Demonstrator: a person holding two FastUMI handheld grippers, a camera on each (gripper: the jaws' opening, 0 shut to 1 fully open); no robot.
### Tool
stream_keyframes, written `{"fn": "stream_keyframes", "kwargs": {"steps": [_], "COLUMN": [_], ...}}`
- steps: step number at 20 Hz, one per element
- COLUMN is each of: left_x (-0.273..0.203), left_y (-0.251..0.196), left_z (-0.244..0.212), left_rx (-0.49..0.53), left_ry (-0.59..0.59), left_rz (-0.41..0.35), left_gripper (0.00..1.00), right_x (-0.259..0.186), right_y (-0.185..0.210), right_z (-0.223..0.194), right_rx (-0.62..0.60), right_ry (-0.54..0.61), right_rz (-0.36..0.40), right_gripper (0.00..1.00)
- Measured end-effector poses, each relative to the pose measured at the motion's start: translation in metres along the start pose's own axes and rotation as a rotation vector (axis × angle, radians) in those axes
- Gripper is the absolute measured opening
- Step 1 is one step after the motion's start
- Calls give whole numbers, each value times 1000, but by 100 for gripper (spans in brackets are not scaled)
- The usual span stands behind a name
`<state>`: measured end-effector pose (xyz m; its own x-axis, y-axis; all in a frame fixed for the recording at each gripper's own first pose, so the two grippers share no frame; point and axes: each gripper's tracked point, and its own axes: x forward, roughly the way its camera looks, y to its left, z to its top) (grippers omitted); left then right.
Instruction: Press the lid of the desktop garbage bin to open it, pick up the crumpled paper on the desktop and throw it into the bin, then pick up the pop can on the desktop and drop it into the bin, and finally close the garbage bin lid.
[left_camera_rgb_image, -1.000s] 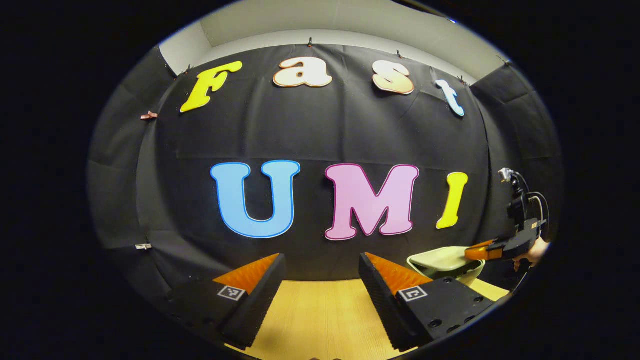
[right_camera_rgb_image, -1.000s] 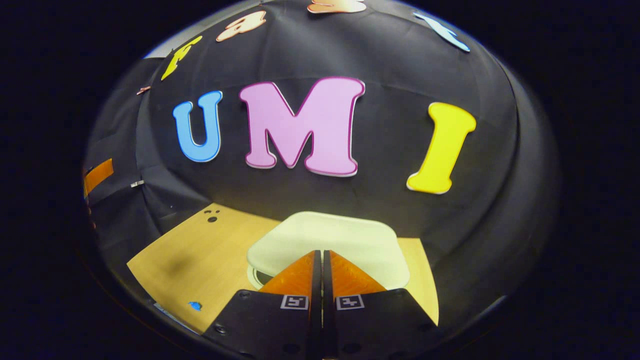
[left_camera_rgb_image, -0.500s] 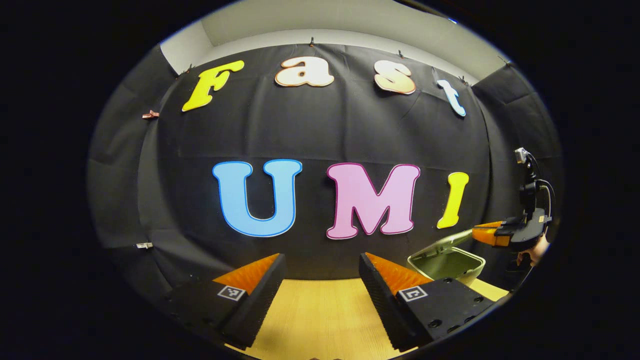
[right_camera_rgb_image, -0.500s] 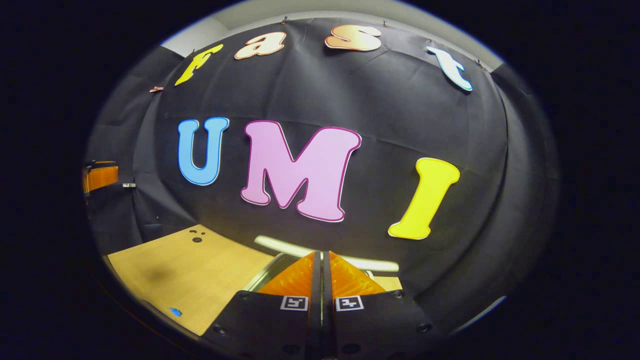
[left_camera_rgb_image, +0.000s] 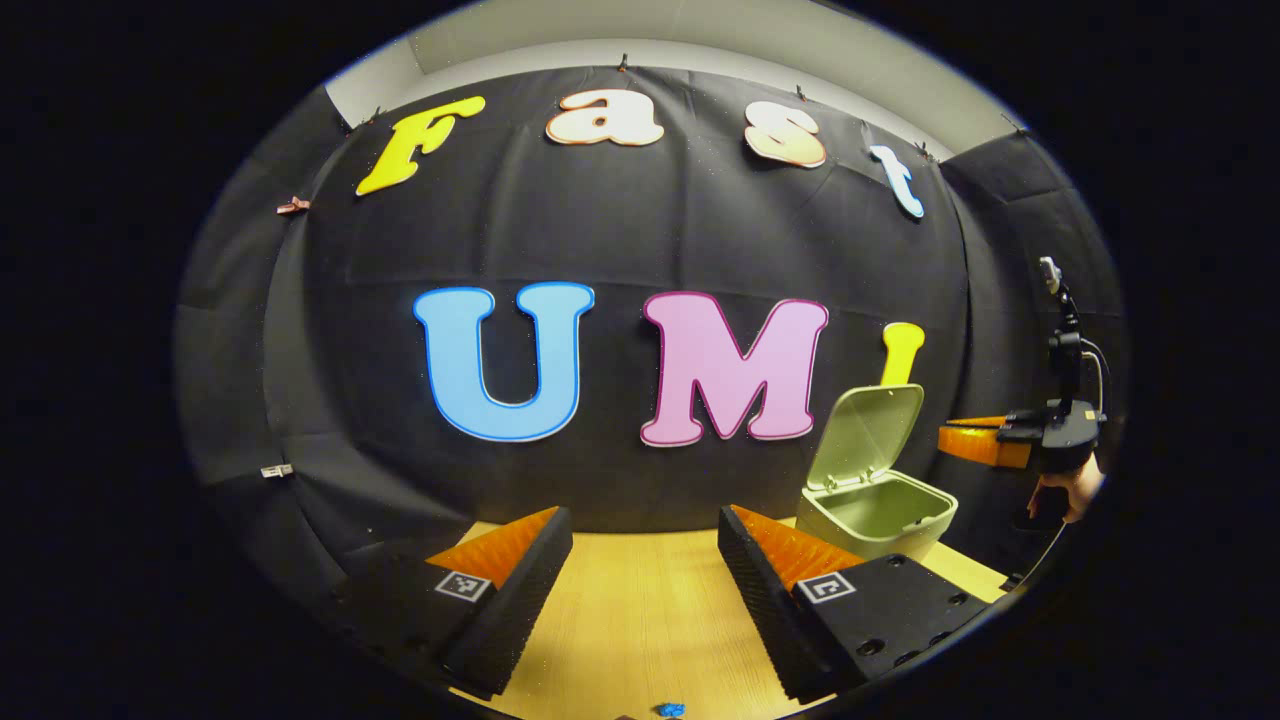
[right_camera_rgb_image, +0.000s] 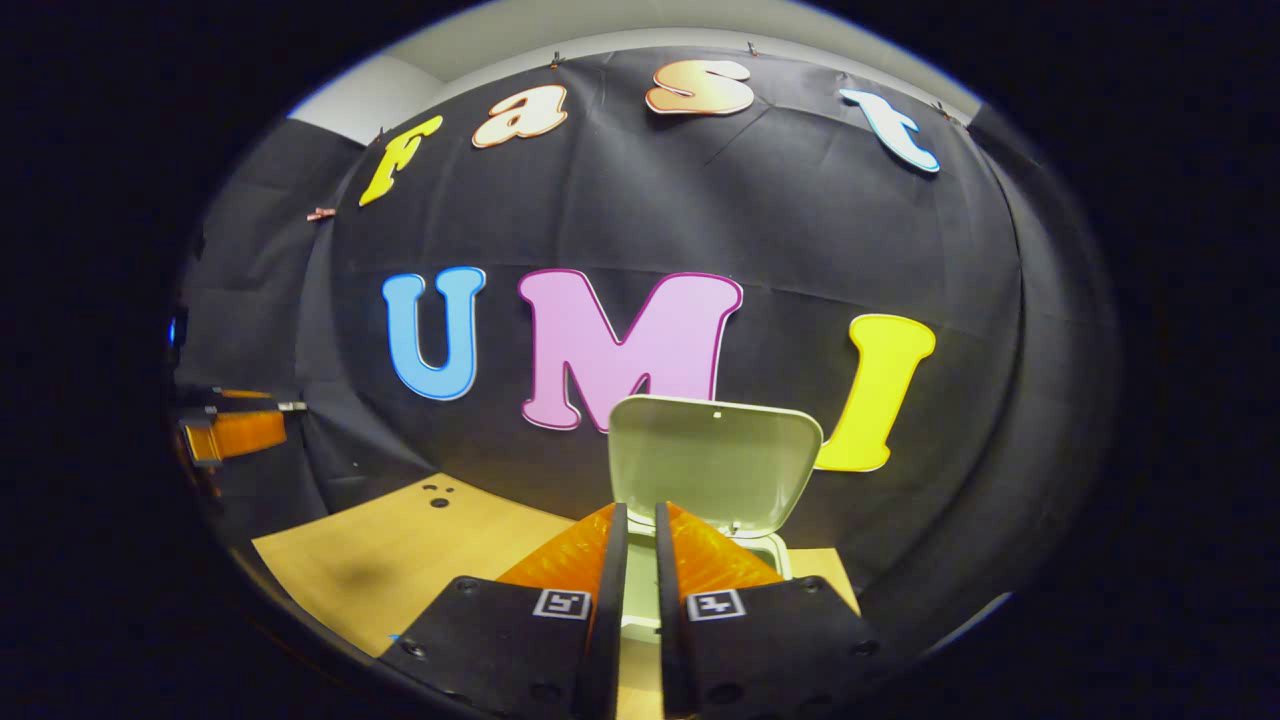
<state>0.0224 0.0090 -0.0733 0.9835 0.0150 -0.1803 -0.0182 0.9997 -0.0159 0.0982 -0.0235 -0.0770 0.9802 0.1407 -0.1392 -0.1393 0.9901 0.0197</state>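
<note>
Over the last second the lid (right_camera_rgb_image: 715, 455) had swung from flat and shut to standing upright, and the right tongs (right_camera_rgb_image: 637, 520) had lifted off it and drawn back toward the person; the left tongs (left_camera_rgb_image: 640, 530) had barely shifted.

At the left of the scene, the left tongs hung low over the tabletop (left_camera_rgb_image: 640, 620), well apart from the bin (left_camera_rgb_image: 875, 510). Their fingers stood wide, with bare wood showing between them and nothing held or touched. That looked like a waiting pose: ready and spread for a pickup while the other hand dealt with the lid. A small blue speck (left_camera_rgb_image: 668, 709) lay on the wood at the very bottom of the left gripper view, too small to identify.

Further right, the bin sat on the tabletop near the booth wall, its lid tipped up and back on the rear hinge, leaving the mouth free for things to be dropped in from above or from the front.

At the far right, the right tongs hovered in the air beside the bin's open mouth, clear of the rim as seen from the left gripper view (left_camera_rgb_image: 975, 443). Their fingers were close together with only a narrow slit between them, gripping nothing, which suited a blunt tip for pressing.

The crumpled paper and the pop can probably lay nearer the person, though I could not tell where. The first step appeared done, and the paper pickup was next.
</note>
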Motion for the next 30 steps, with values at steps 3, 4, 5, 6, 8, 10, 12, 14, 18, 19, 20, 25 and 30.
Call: {"fn": "stream_keyframes", "kwargs": {"steps": [3,4,5,6,8,10,12,14,18,19,20,25,30], "left_x": [-1,-1,-2,-3,-6,-9,-13,-18,-26,-28,-28,-25,-22], "left_y": [-3,-5,-7,-9,-12,-15,-18,-22,-31,-33,-33,-31,-34], "left_z": [-33,-49,-65,-82,-115,-151,-185,-217,-274,-288,-299,-354,-389], "left_rx": [3,4,5,3,-5,-7,-3,-4,-21,-23,-20,27,114], "left_ry": [80,117,158,193,268,339,405,465,559,580,596,684,734], "left_rz": [-31,-44,-58,-74,-100,-119,-139,-154,-197,-208,-210,-191,-216], "left_gripper": [95,95,95,95,95,94,94,92,89,88,87,86,83], "right_x": [-15,-19,-24,-29,-39,-48,-56,-64,-81,-86,-91,-109,-122], "right_y": [8,11,15,19,25,30,31,31,31,31,31,29,28], "right_z": [-1,-3,-5,-8,-13,-17,-21,-26,-46,-50,-54,-73,-81], "right_rx": [-9,-15,-14,-10,3,17,22,26,48,53,61,71,69], "right_ry": [-5,0,7,16,31,43,56,67,113,122,129,171,203], "right_rz": [7,11,18,26,33,35,29,18,-1,-7,-13,-41,-60], "right_gripper": [33,36,41,52,64,65,66,65,65,65,66,65,65]}}
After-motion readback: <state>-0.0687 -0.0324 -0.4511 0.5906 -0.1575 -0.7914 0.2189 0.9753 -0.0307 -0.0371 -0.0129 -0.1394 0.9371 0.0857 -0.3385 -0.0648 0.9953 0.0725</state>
